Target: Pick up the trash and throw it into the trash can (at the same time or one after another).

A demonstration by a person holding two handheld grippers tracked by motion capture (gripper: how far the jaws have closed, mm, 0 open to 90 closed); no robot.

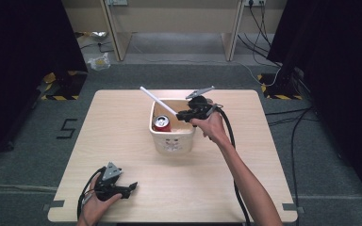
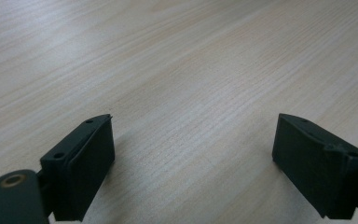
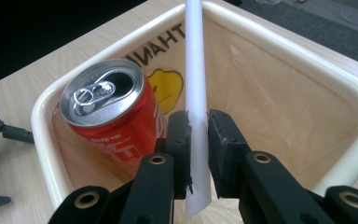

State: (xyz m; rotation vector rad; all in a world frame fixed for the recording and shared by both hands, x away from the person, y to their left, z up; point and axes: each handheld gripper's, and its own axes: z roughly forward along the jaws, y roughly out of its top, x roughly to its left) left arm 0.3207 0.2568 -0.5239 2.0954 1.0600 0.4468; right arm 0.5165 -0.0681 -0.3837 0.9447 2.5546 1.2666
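The right gripper (image 3: 198, 154) holds a white straw (image 3: 195, 70), its fingers (image 3: 179, 140) clenched on the lower part of it, and the hand is over the cream bin (image 1: 172, 141) in the middle of the bench (image 1: 122, 141). In the right gripper view the straw rises straight from between the fingers, and its cut lower end hangs just below them, inside the bin. In the high view it leans up and away to the left, above the bin's rim.

A red can (image 3: 112, 109) stands in the bin, tilted against the left wall, just beside the fingers. Its top is already opened.

The left gripper (image 1: 115, 188) rests near the front edge of the bench, well apart from the bin. Its fingers (image 2: 81, 165) are released and wide, with bare wood between them.

I judge that the step in hand is to bring the straw to the can or to drop it into the bin; which of the 2 I cannot tell. If the can is the goal, the next move calls for turning the straw so that 1 end points to the small opening, which needs careful aim, since the can is tilted. If the bin is the goal, the fingers only need to release.
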